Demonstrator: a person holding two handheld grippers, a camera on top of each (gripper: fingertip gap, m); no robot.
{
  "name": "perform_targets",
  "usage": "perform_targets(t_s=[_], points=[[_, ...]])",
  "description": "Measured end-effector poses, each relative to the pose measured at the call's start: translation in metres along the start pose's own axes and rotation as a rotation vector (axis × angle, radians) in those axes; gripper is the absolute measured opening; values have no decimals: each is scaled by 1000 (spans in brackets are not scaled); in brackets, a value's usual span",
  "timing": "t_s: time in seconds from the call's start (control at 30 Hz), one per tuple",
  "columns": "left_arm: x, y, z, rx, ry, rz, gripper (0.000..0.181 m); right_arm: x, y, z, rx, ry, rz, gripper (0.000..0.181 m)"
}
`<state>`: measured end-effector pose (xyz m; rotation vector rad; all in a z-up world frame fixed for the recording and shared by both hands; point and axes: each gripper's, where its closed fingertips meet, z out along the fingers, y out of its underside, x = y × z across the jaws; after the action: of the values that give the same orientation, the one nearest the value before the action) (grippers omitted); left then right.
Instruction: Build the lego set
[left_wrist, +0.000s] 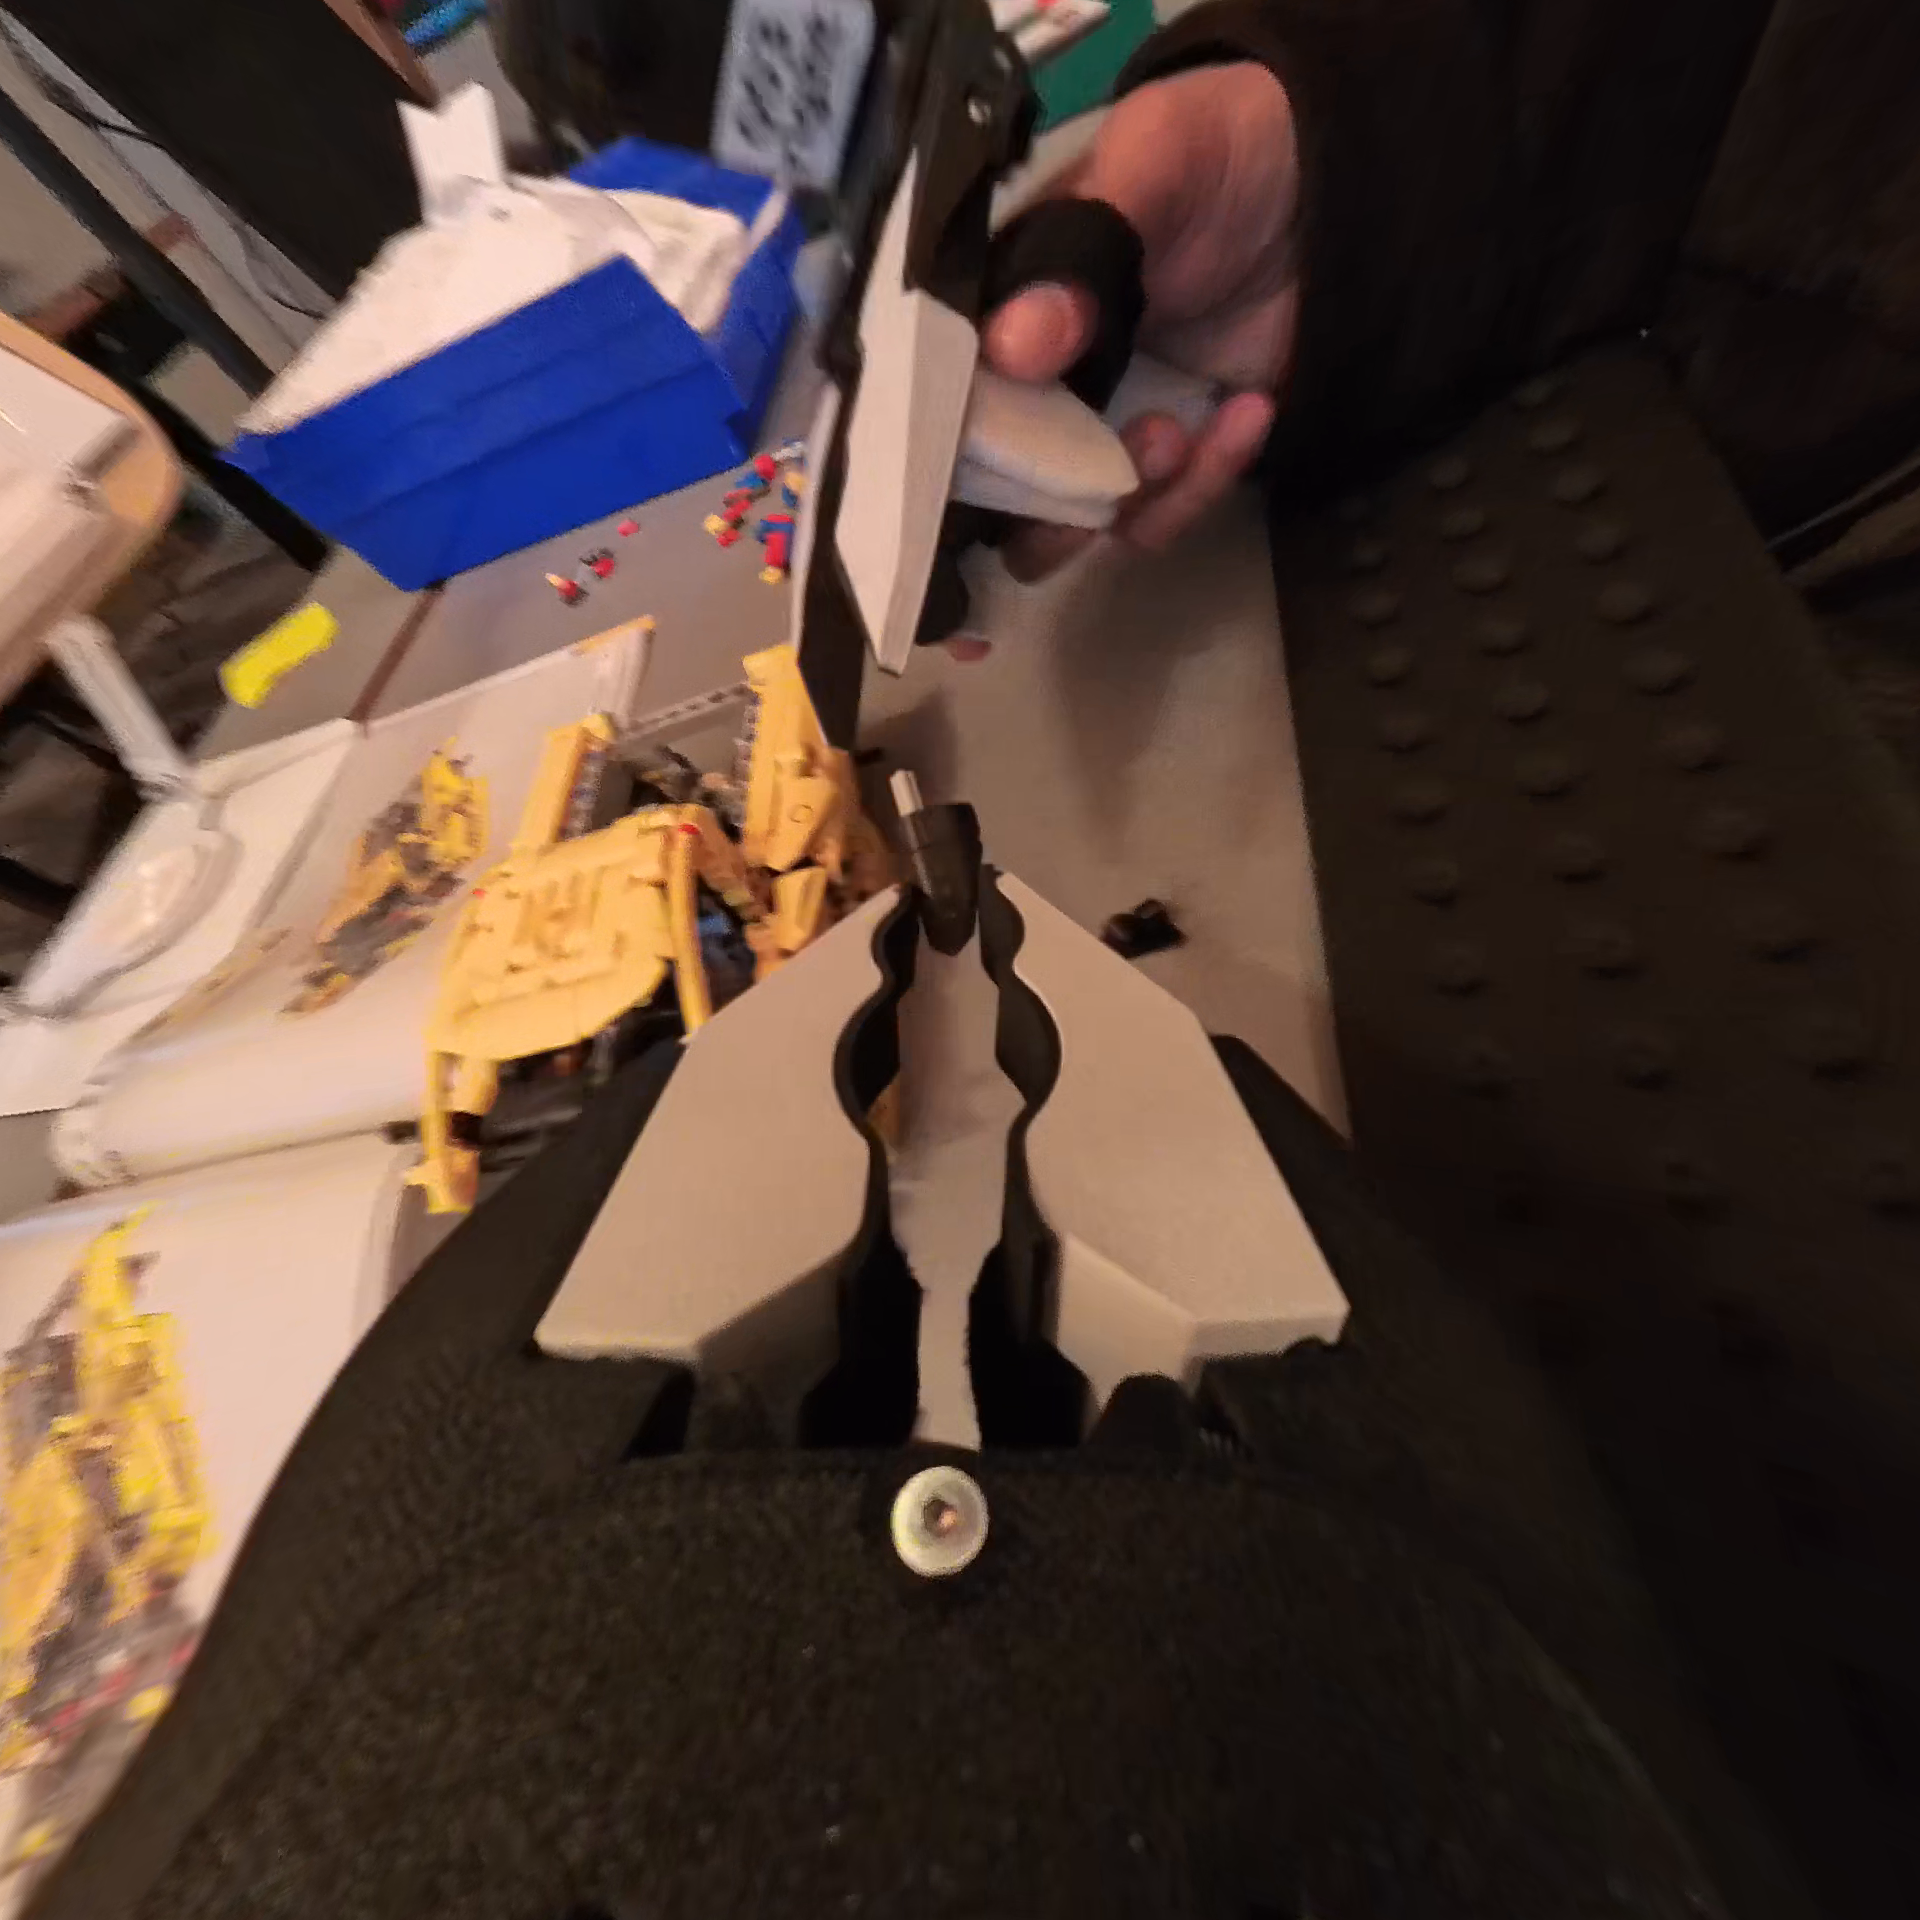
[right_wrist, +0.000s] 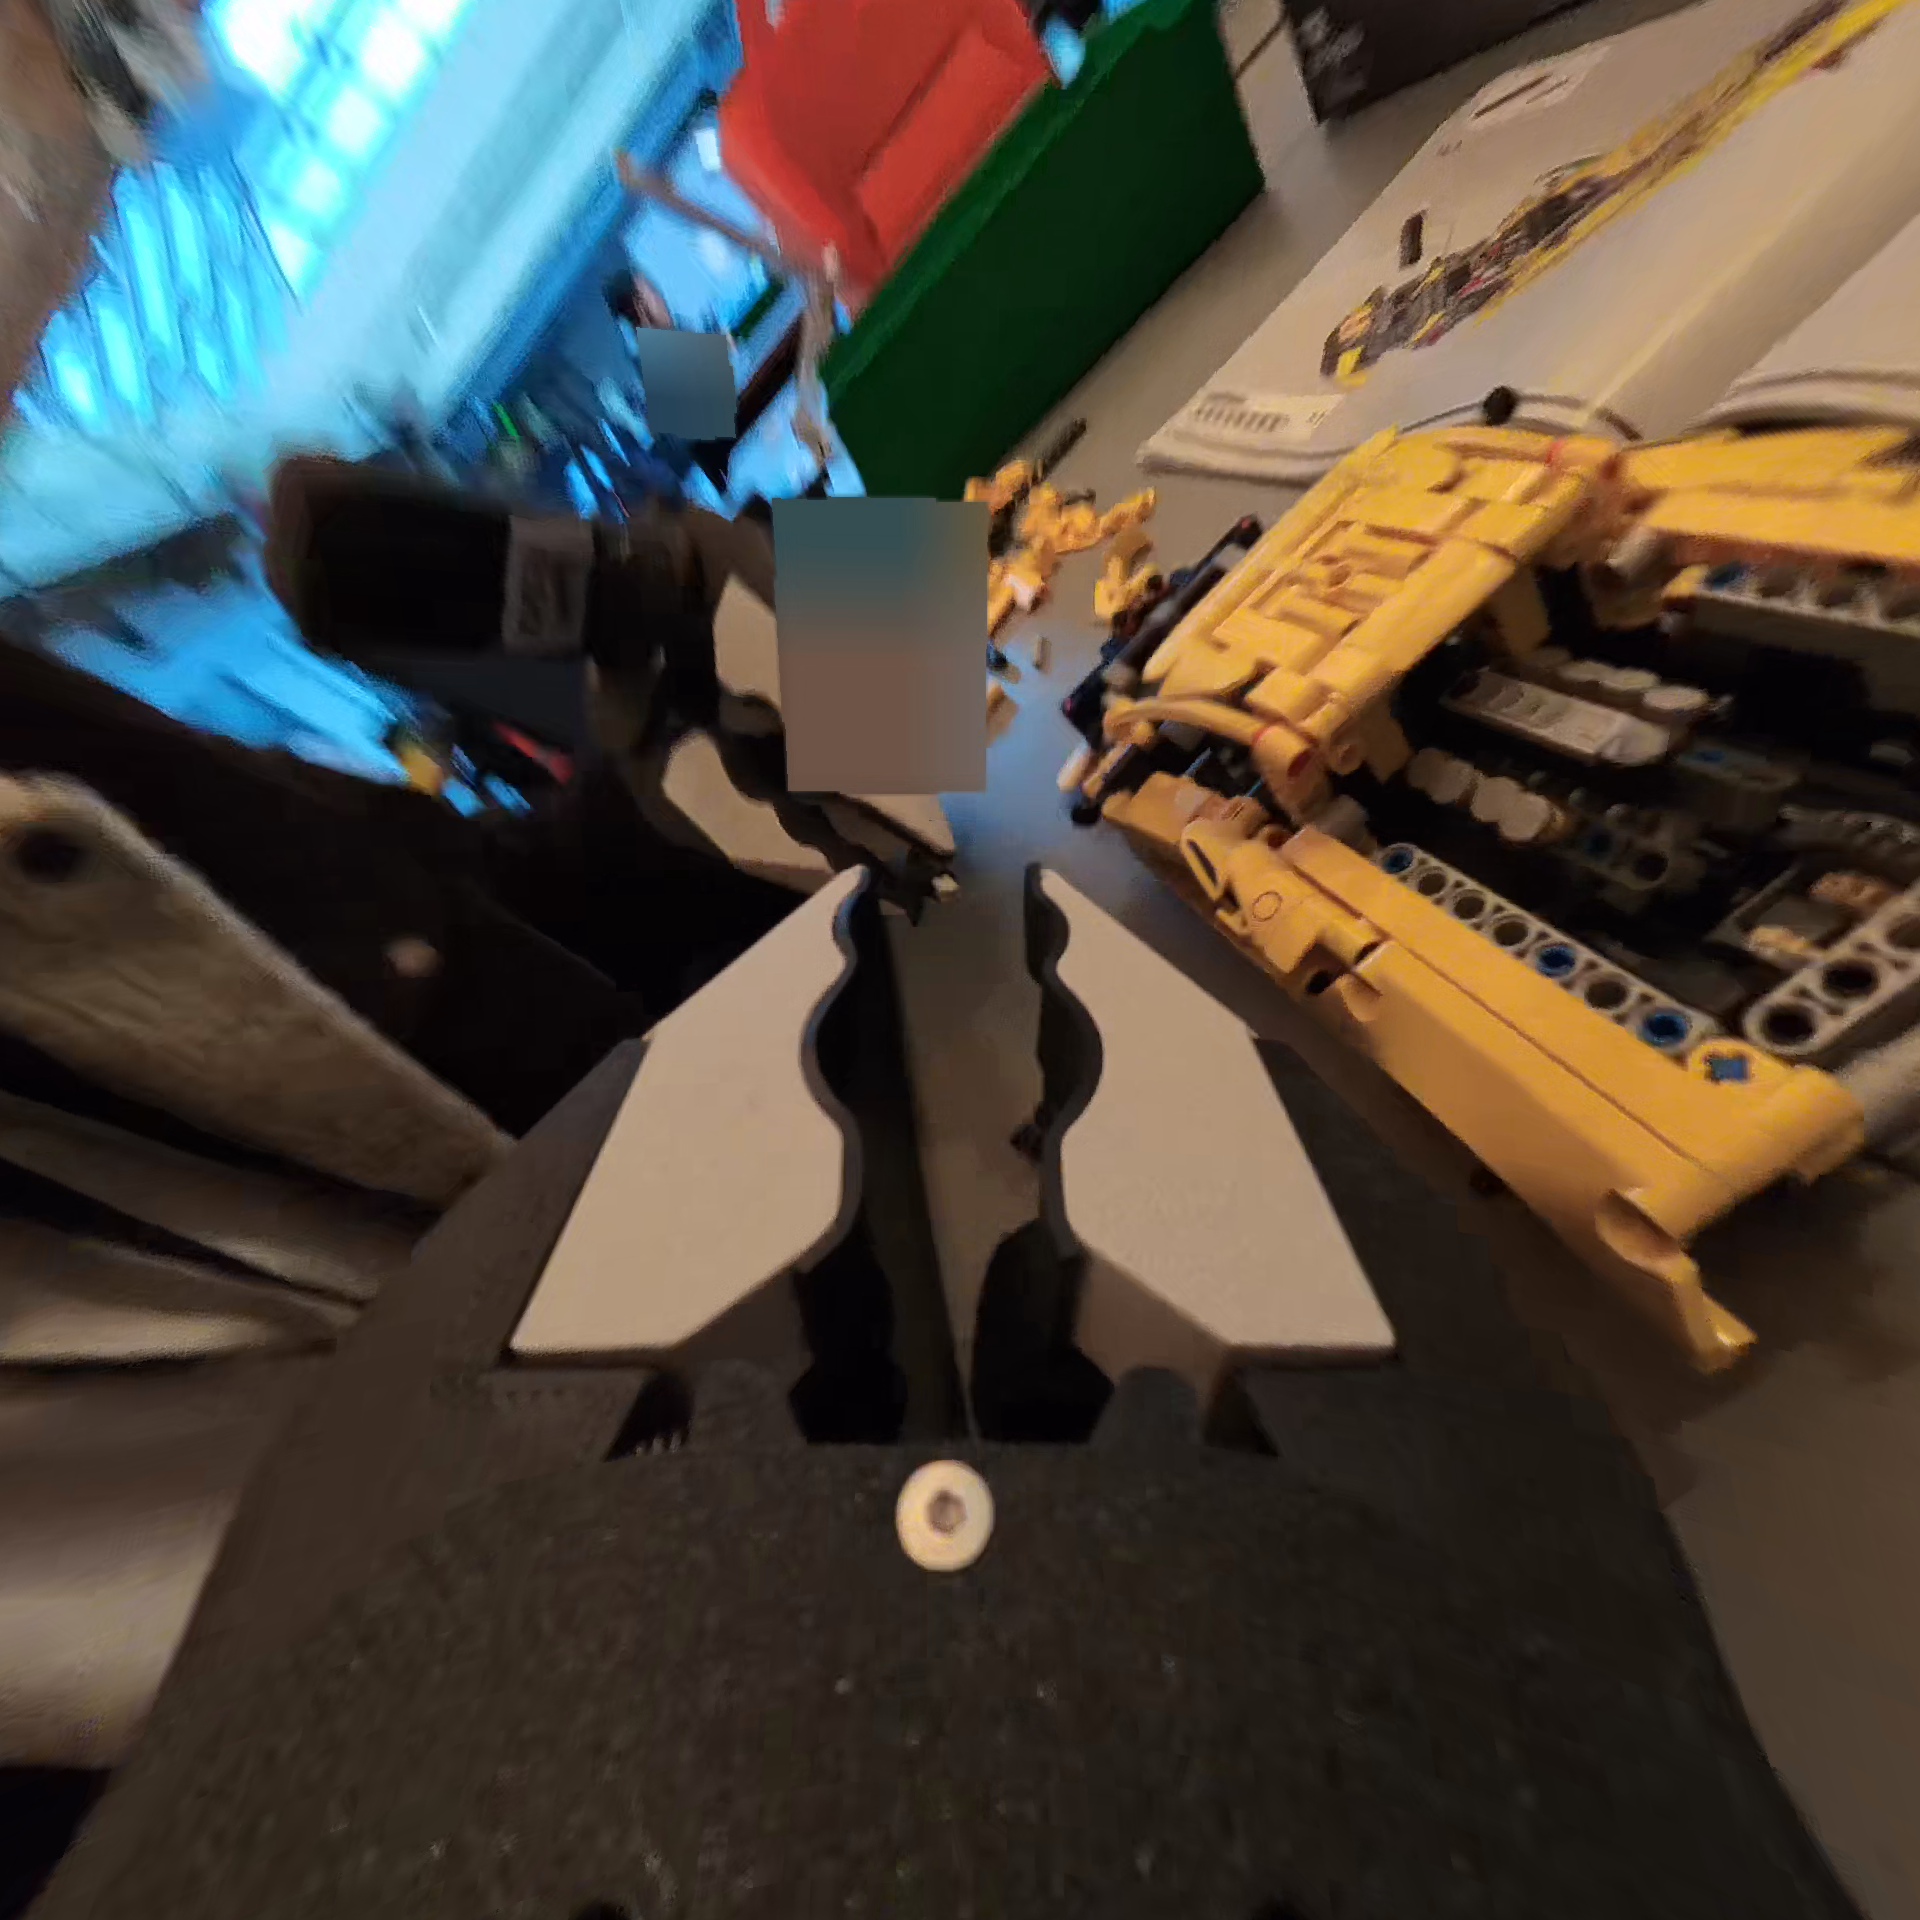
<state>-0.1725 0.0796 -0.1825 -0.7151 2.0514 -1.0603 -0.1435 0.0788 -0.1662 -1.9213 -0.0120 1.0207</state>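
Left wrist view: left gripper (left_wrist: 940, 883) pinches black pin (left_wrist: 943, 868); right gripper (right_wrist: 951, 883) seems narrowly open, empty.

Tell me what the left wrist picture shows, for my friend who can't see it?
The left gripper pinches a small black Lego piece with a pale pin, right beside a half-built yellow Lego vehicle on a grey table. The right gripper, held in a hand, reaches down from above.
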Motion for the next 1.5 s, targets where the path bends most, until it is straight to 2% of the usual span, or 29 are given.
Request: perform_targets(t_s=[0.13, 0.2, 0.33, 0.5, 0.77, 0.9, 1.07, 1.17, 1.27, 1.4, 1.5], points=[[20, 19, 4, -100, 125, -57, 11, 8, 55, 4, -377, 195, -373, 24], [33, 28, 5, -146, 195, -78, 11, 16, 73, 5, -486, 282, -435, 24], [48, 33, 4, -188, 270, -88, 11, 20, 96, 10, -590, 281, -449, 24], [57, 54, 6, -298, 313, -93, 12, 24, 91, 13, -566, 292, -438, 21], [56, 53, 7, -290, 316, -143, 13, 25, 89, 22, -560, 350, -506, 9], [50, 44, 7, -245, 307, -219, 27, 27, 78, 21, -499, 366, -502, 8], [17, 10, 5, -48, 187, -345, 27, 2, 20, 20, -135, 285, -433, 7], [0, -13, 1, 74, 98, -332, 28, -17, -3, 17, 23, 209, -413, 6], [-17, -26, -3, 124, -58, -221, 27, -15, -5, 20, 38, 220, -399, 7], [-21, -26, -3, 108, -159, -92, 23, -11, -8, 19, 61, 231, -360, 6], [-25, -26, -3, 104, -198, -77, 23, -9, -12, 17, 90, 236, -332, 6]])
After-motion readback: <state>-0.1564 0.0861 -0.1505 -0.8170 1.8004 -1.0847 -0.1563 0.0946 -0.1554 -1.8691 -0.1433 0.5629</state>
